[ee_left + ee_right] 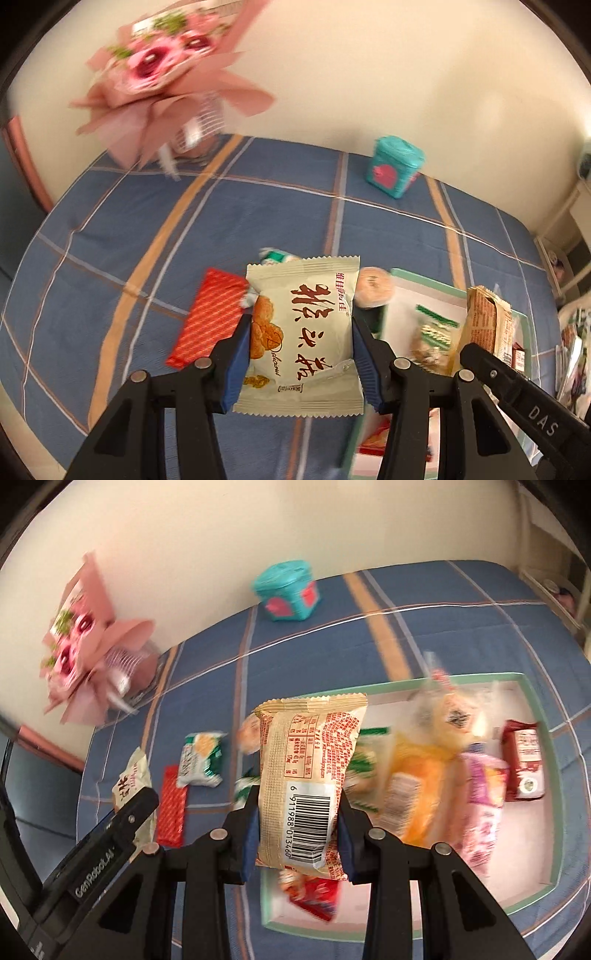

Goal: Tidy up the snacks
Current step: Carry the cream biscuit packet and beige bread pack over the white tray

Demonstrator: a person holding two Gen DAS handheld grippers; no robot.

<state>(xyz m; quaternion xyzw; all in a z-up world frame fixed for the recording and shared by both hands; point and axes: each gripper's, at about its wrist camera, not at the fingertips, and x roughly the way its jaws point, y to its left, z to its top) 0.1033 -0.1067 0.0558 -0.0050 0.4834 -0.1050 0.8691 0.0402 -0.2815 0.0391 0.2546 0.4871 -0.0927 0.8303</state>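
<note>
Left wrist view: the left gripper point(301, 350) pinches a cream plastic snack packet with red lettering point(303, 332) by its two side edges, blue-padded jaws pressed against the wrapper, so the printed face lies flat toward the camera. The packet hangs clear above the blue plaid cloth-covered table point(110, 229), evidently lifted for carrying. Beneath it lie a flat red striped wrapper point(208, 317) and a round tan biscuit pack point(375, 288), both loose on the cloth, apparently yet to be sorted. To the right is the shallow white tray with a mint-green rim point(424, 280), where the snacks seem bound. The gripper tilts steeply downward, a little left of the tray. Far back stand a teal tin with pink hearts point(395, 166) and a pink paper-wrapped bouquet point(162, 74).

Right wrist view: the right gripper point(297, 827) clamps a tan crimped snack packet with a barcode point(306, 782) upright by its narrow sides, back panel facing the lens. It hangs over the tray's near-left edge point(267, 904), also pitched steeply down, likely ready to drop in. Inside the tray lie an orange packet point(417, 794), a pink packet point(484, 812) and a small red carton point(524, 764). A green-and-white wrapped snack point(201, 760) waits on the cloth, left of the tray.
</note>
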